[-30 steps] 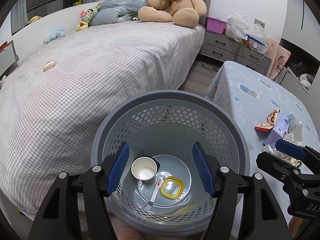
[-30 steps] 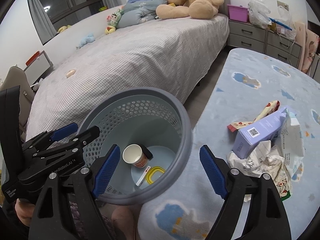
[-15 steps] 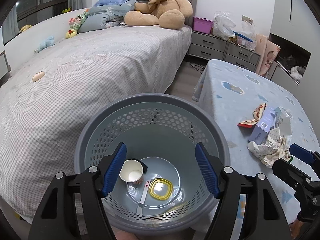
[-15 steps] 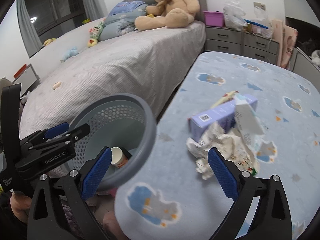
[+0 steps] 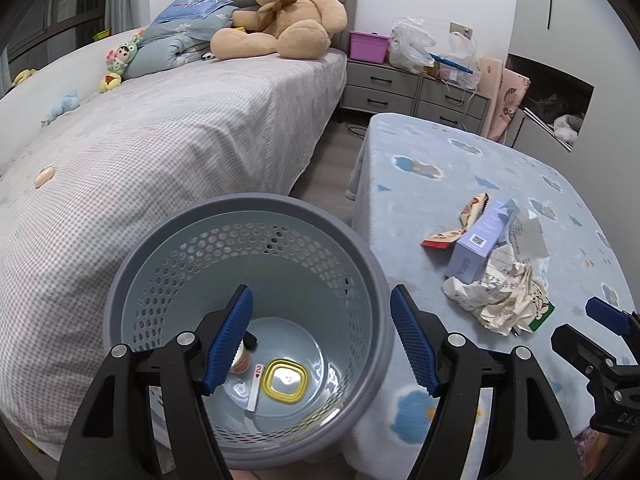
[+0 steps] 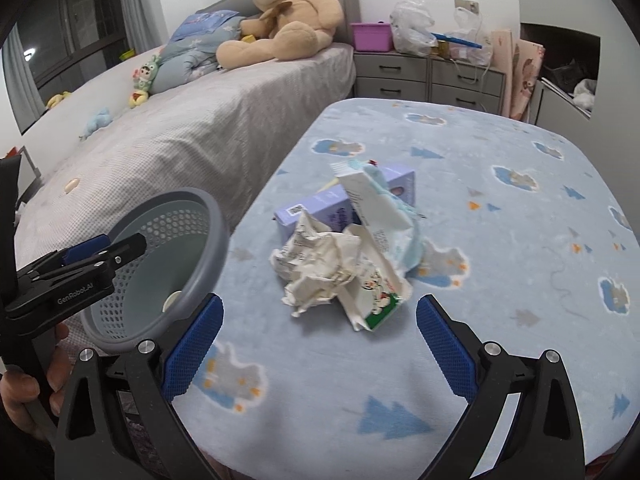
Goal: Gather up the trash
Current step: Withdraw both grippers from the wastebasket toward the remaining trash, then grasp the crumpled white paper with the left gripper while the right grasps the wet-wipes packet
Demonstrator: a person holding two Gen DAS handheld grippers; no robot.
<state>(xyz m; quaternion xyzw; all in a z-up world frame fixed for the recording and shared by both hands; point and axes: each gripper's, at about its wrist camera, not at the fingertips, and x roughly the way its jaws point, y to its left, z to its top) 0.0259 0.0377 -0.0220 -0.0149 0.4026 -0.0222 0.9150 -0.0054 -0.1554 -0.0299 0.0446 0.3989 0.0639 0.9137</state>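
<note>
A grey perforated trash basket (image 5: 376,280) stands between the bed and the table; it also shows in the right wrist view (image 6: 200,248). Inside lie a paper cup (image 5: 242,360), a yellow lid (image 5: 286,380) and a playing card (image 5: 256,386). My left gripper (image 5: 320,340) is open above the basket. On the table lies a trash pile: crumpled paper (image 6: 324,268), a purple box (image 6: 320,208), a white carton (image 6: 372,204) and a snack wrapper (image 5: 460,224). My right gripper (image 6: 318,344) is open and empty just in front of the pile.
The table has a blue cloud-print cloth (image 6: 500,220). A bed (image 5: 160,140) with a large teddy bear (image 5: 280,20) and small toys stands to the left. Grey drawers (image 5: 400,92) with bags and a pink box stand at the back.
My right gripper has swung right from over the basket to face the trash pile on the table. My left gripper has pulled back a little from the basket. Both stay open.
</note>
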